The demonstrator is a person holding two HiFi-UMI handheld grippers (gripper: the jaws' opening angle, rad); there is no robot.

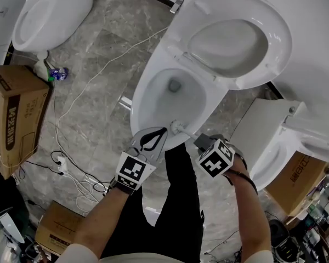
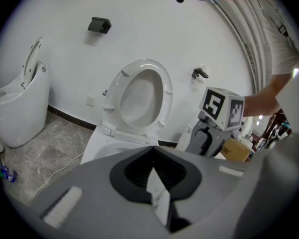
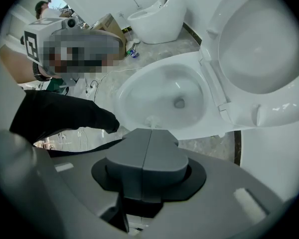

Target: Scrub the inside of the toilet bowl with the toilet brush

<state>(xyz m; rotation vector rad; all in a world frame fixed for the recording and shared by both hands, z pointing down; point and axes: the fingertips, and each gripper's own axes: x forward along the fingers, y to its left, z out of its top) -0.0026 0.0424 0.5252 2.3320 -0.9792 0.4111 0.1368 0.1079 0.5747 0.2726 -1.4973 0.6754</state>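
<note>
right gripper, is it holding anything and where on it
The right gripper is shut on the toilet brush, gripping its handle just behind the white head.

Black trousers (image 1: 178, 201), pale short sleeves (image 1: 79, 252), black-and-white marker cubes (image 1: 215, 159)

toilet bowl (image 1: 149, 95): white | toilet brush (image 1: 176, 126): white | floor (image 1: 98, 64): grey marbled | cardboard box (image 1: 19, 114): brown | trousers (image 1: 178, 201): black

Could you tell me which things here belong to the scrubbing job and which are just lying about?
Job: toilet bowl, toilet brush, right gripper holding it.
Lying about: cardboard box, floor cables, second toilet.
</note>
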